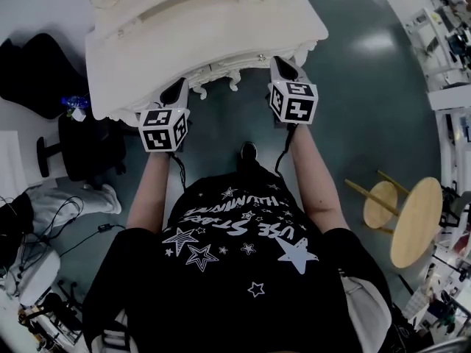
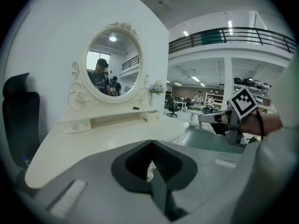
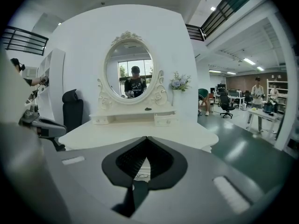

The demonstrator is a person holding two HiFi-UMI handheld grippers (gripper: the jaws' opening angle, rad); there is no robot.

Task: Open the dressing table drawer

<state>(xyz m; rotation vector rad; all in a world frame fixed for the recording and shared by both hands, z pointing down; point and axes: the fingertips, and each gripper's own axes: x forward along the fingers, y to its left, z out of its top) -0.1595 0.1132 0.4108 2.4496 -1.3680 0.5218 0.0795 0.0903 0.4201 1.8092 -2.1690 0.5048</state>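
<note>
Green workshop floor is spreading around the dressing table [image 1: 206, 20] — its drawer [image 1: 224, 70] is sitting shut in the carved front, just under the top. Left gripper [image 1: 179, 85] and right gripper [image 1: 282, 64] are hovering at that edge, jaws pressed together and empty — probably lining up for a pull.

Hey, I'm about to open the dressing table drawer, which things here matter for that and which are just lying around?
For the job:
dressing table
left claw, shut, holding nothing
right claw, shut, holding nothing

Just lying about:
black chair
round wooden stool
floor cables
flowers on the tabletop
</note>
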